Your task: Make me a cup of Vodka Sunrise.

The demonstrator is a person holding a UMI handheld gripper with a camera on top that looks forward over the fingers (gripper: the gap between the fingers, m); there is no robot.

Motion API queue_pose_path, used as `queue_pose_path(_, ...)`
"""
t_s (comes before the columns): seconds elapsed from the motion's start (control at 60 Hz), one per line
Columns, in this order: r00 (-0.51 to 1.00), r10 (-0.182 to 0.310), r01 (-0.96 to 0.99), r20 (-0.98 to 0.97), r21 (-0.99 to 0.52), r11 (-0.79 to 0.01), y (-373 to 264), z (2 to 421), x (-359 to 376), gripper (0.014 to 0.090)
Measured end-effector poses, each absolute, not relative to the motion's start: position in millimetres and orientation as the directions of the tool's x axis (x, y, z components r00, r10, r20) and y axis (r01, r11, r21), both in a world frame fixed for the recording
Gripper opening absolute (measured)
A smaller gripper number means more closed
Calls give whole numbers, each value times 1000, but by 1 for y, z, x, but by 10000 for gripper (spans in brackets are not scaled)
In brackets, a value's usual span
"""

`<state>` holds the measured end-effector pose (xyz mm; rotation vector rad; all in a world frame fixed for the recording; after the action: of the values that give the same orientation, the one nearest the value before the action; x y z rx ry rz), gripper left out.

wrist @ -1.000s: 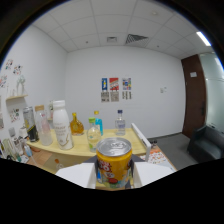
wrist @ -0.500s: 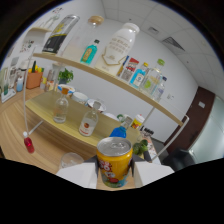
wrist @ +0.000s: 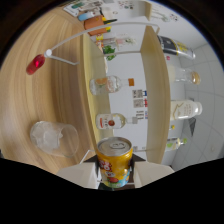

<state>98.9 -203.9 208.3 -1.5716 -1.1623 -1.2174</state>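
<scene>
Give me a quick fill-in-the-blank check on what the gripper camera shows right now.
1. The tongs are shut on a yellow ____.
2. The glass on the wooden table holds ____.
3. Past the glass, near a white wire stand, lies a small ____ object.
4. The bottles sit on a wooden ____.

Missing words: can; ice; red; shelf
</scene>
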Motion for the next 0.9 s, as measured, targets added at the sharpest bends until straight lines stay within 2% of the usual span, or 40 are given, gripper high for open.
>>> queue_pose_path(0.117, -134, 185, 975, 974, 163, -153, -200, 209, 92, 508)
queue_pose_path(0.267, -334, 189, 933, 923, 353, -73, -196, 206, 89, 509)
queue_pose_path(0.367, -410, 196, 906, 891, 422, -21, -196, 202, 87, 508)
queue_pose_path(0.467, -417, 190, 905, 889, 425, -4, -195, 202, 88, 508)
queue_pose_path(0.6, -240, 171, 967, 956, 250, -41, -198, 217, 88, 508)
queue_pose_path(0.75, 239, 107, 969, 965, -230, -93, -203, 260, 88, 510)
queue_pose_path(0.833, 497, 51, 866, 866, -491, -96, -205, 285, 99, 509)
queue_pose_path(0.9, 691, 44, 722, 722, -685, -96, -210, 296, 108, 511)
